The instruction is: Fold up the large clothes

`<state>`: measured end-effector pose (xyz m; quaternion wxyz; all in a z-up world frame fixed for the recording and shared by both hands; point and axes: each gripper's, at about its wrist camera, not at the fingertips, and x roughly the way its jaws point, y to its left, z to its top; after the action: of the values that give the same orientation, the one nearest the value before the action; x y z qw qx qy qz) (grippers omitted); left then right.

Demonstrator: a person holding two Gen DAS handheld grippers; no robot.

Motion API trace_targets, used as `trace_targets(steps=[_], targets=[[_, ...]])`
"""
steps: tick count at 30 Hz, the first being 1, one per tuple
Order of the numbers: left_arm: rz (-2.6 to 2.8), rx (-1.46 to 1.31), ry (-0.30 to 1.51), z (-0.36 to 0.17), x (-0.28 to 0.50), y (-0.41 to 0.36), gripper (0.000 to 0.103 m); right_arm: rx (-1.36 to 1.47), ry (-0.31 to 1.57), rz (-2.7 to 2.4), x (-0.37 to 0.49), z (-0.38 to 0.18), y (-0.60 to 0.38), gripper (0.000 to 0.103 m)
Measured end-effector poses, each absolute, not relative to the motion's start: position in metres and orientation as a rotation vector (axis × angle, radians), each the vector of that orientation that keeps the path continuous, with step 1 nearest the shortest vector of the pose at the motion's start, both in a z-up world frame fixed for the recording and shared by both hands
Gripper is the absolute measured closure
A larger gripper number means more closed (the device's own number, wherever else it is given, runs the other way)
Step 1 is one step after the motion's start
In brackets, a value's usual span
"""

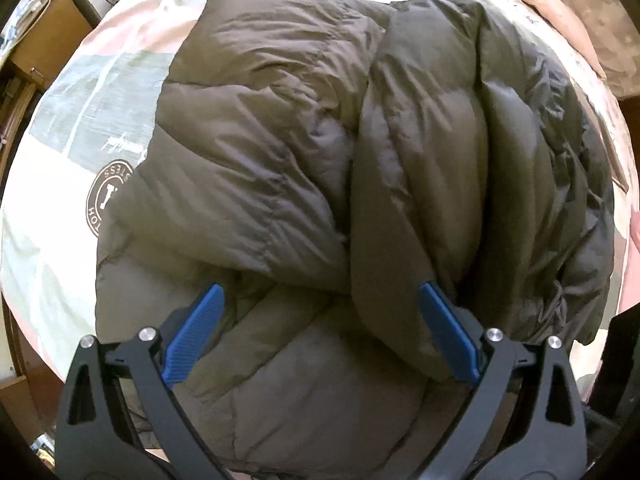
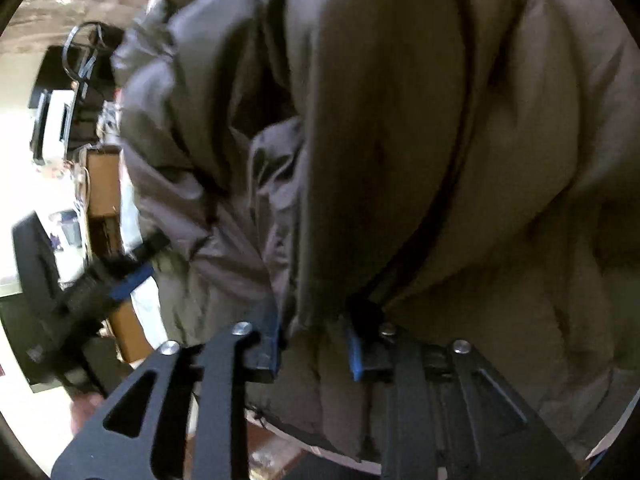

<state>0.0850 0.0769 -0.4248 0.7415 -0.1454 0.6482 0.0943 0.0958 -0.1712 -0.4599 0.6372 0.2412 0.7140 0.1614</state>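
Note:
A large olive-brown puffer jacket [image 1: 280,160] lies bunched on a bed's printed cover [image 1: 80,120], one thick part folded over along its right side. My left gripper [image 1: 320,320] hangs over the jacket's near end, pointing down; its blue pads [image 1: 200,336] stand wide apart and hold nothing. In the right wrist view the jacket [image 2: 440,160] fills the frame, and my right gripper [image 2: 314,340] is shut on a thick bunched fold at its edge, pads sunk in the fabric. The left gripper [image 2: 120,276] shows blurred beyond the jacket's left side.
A pillow [image 1: 580,20] lies at the bed's far right. Wooden furniture and a brown box [image 1: 44,48] stand off the bed's left side. The right wrist view shows a cardboard box [image 2: 102,184], dark furniture and a hand [image 2: 84,408] at the lower left.

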Motion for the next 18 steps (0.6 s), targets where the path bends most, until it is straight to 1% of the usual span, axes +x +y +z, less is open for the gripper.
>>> trace_targets(steps=[1,2,3,6,11,13,15,16,17,18], targets=[[0.204,-0.318,1.416,-0.424,0.085,0.075,0.004,0.563,1.623,0.38,0.098,-0.458,-0.171,0.03],[0.198,-0.306,1.408,-0.421,0.085,0.072,0.004,0.571,1.613,0.385,0.099,-0.455,-0.173,0.014],[0.193,-0.297,1.406,-0.42,0.087,0.064,0.004,0.576,1.592,0.39,0.1,-0.448,-0.175,0.011],[0.166,-0.26,1.4,-0.414,0.08,0.051,0.004,0.576,1.537,0.388,0.093,-0.429,-0.188,0.011],[0.15,-0.191,1.36,-0.4,0.082,0.031,0.004,0.583,1.319,0.372,0.104,-0.381,-0.208,0.011],[0.141,-0.161,1.345,-0.394,0.085,0.021,0.004,0.572,1.294,0.408,0.117,-0.376,-0.205,0.011],[0.129,-0.137,1.345,-0.393,0.089,0.012,0.004,0.506,1.311,0.4,0.137,-0.38,-0.192,0.011],[0.128,-0.131,1.349,-0.393,0.096,0.012,0.004,0.48,1.325,0.388,0.14,-0.386,-0.185,0.014],[0.13,-0.118,1.358,-0.396,0.101,0.007,0.004,0.439,1.362,0.35,0.145,-0.397,-0.178,0.032],[0.133,-0.111,1.365,-0.398,0.103,0.006,0.004,0.403,1.391,0.309,0.147,-0.405,-0.181,0.044]])
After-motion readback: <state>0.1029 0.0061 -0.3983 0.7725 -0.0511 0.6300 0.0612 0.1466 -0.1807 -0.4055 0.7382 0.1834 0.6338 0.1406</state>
